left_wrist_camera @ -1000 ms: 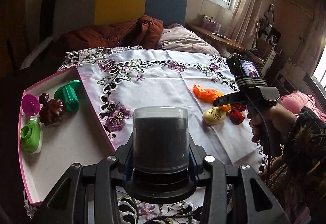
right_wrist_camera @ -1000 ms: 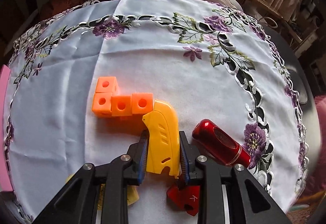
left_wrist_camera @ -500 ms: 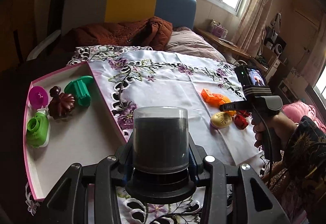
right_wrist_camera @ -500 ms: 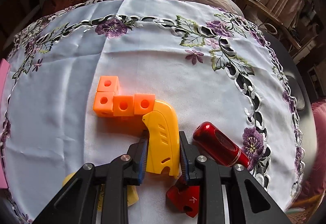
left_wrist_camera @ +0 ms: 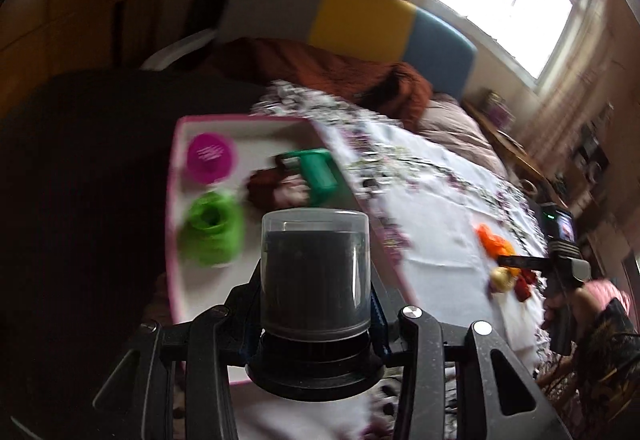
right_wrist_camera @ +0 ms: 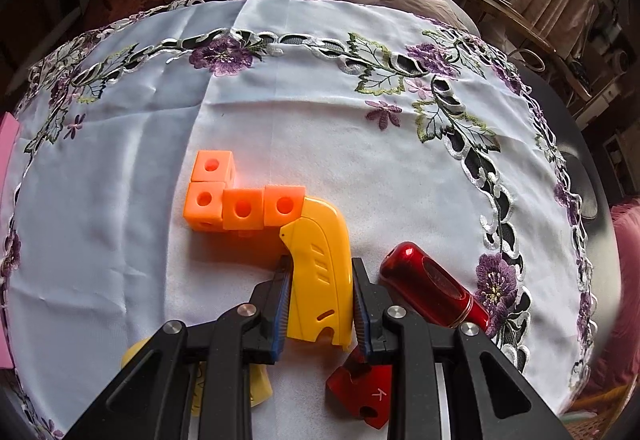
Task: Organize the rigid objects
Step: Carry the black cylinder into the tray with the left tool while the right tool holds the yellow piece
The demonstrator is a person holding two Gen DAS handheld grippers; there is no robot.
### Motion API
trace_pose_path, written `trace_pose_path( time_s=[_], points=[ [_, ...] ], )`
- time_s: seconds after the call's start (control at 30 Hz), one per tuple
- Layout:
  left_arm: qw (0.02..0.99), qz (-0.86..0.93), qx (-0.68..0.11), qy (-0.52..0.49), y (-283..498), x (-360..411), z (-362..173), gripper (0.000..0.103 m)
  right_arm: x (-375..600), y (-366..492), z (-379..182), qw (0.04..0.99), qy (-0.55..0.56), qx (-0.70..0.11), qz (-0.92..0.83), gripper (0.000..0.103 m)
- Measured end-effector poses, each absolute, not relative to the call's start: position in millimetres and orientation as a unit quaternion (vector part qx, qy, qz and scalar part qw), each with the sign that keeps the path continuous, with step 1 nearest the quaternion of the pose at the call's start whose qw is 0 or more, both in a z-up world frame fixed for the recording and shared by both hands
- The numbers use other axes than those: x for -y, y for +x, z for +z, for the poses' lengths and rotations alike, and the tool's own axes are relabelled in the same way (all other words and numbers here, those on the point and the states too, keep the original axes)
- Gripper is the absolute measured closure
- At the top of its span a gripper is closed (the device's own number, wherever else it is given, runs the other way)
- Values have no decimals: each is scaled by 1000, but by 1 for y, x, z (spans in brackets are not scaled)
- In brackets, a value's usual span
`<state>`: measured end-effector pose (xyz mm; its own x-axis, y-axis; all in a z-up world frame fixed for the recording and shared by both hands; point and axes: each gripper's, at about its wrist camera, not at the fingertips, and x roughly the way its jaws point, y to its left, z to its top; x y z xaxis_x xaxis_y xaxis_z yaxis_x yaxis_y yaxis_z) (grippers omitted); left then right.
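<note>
My left gripper (left_wrist_camera: 314,314) is shut on a dark cylindrical container with a clear lid (left_wrist_camera: 315,272), held above the near end of a pink-rimmed white tray (left_wrist_camera: 176,196). The blurred tray holds a magenta cup (left_wrist_camera: 211,158), a light green piece (left_wrist_camera: 212,228), a dark red piece (left_wrist_camera: 268,190) and a teal piece (left_wrist_camera: 318,176). My right gripper (right_wrist_camera: 320,298) is shut on a yellow plastic piece (right_wrist_camera: 322,268) resting on the white embroidered cloth (right_wrist_camera: 320,112). Joined orange cubes (right_wrist_camera: 240,200) touch the yellow piece's far end.
A red cylinder (right_wrist_camera: 434,286) lies right of the right gripper and a red block marked K (right_wrist_camera: 362,394) sits under its right finger. A pale yellow object (right_wrist_camera: 256,386) is partly hidden at lower left. A bed with brown bedding (left_wrist_camera: 320,76) lies beyond the table.
My left gripper has swung left with the container and rolled, so the tray now sits directly ahead. The right gripper has kept still on the yellow piece.
</note>
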<state>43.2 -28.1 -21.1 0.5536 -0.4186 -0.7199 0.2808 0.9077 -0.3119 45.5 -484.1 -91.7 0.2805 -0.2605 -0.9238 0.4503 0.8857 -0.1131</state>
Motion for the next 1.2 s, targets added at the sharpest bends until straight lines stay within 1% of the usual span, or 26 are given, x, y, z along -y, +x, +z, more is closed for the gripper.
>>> trace_pose_path(
  time_s=[0.23, 0.47, 0.6, 0.77, 1.2],
  points=[
    [866, -174, -460, -86, 52, 13, -49, 60, 484, 46, -91, 796, 86, -556, -223, 74],
    [859, -143, -488, -56, 74, 25, -72, 60, 485, 46, -91, 796, 88, -556, -223, 74],
    [863, -136, -485, -36, 71, 27, -75, 57, 485, 46, -92, 796, 88, -556, -222, 74],
    [870, -124, -476, -26, 68, 25, -71, 57, 484, 47, -92, 796, 87, -556, -223, 74],
    [890, -112, -441, -26, 52, 24, -38, 57, 486, 46, -90, 797, 94, -553, -224, 76]
  ],
)
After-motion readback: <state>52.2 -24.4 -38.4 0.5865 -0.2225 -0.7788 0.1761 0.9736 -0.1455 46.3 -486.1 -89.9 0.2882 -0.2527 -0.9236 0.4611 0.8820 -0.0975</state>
